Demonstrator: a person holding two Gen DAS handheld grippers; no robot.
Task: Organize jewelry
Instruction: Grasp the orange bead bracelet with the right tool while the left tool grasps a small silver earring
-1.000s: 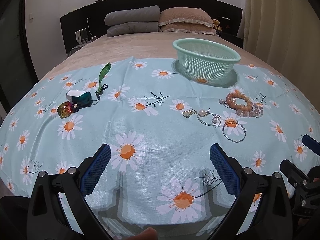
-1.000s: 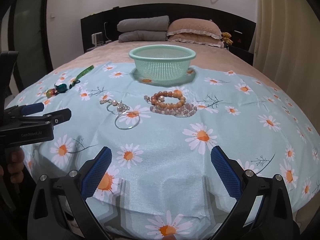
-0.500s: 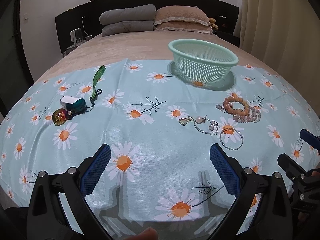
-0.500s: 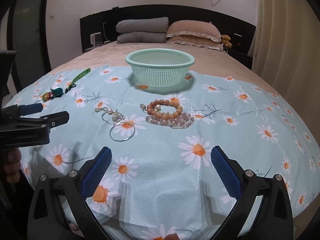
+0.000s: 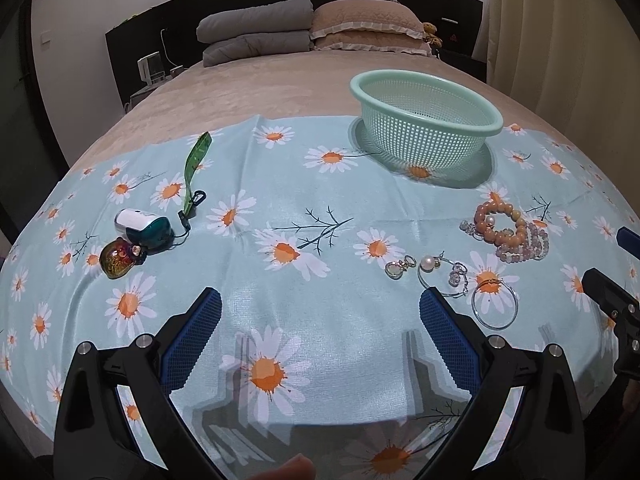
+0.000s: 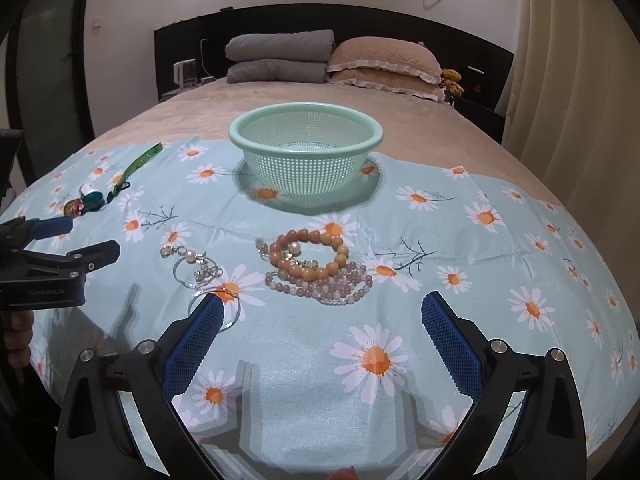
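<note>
A mint green mesh basket (image 5: 424, 120) (image 6: 306, 156) stands empty at the back of a daisy-print cloth (image 5: 280, 208). In front of it lie an orange bead bracelet (image 6: 308, 256) (image 5: 500, 224), a pale pink bead bracelet (image 6: 340, 284), a pearl hoop earring (image 6: 196, 268) (image 5: 440, 276), a small charm (image 5: 398, 268) and a thin silver bangle (image 5: 494, 304) (image 6: 224, 304). My left gripper (image 5: 320, 320) is open and empty, left of the jewelry. My right gripper (image 6: 320, 328) is open and empty just before the bracelets; its left finger covers part of the bangle.
At the left lie a green lanyard strap (image 5: 196, 160), a white and teal case (image 5: 144, 228) and an amber glass charm (image 5: 116, 260). Pillows (image 6: 384, 64) and folded grey bedding (image 6: 280, 56) sit at the headboard. A curtain (image 6: 568, 80) hangs on the right.
Both grippers have moved forward over the cloth, so the jewelry and basket appear nearer. The right gripper's left finger now overlaps the bangle. Both stay open.
</note>
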